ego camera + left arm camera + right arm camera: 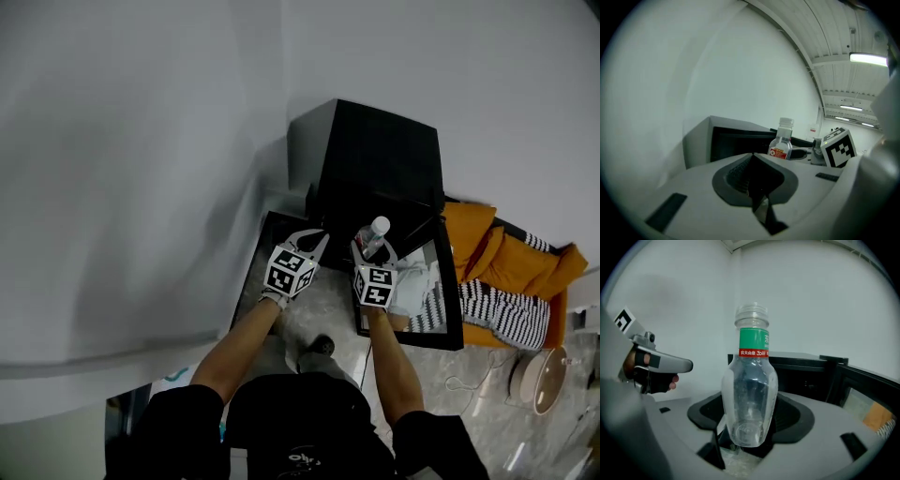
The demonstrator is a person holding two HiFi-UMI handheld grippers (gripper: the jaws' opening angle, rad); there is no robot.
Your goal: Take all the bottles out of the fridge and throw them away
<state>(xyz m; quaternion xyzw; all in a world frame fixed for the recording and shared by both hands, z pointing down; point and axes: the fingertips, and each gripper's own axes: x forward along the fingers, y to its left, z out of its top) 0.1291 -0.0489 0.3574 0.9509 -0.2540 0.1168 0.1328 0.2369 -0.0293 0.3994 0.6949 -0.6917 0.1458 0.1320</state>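
By bare white walls (825,296), the right hand-held gripper (747,439) clamps only the base of the bottle (750,385), so it may topple; the left hand-held gripper (758,190) sits closed, empty.

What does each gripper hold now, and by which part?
The right gripper holds a clear plastic bottle by its lower body, near the base. The left gripper is shut and holds nothing.
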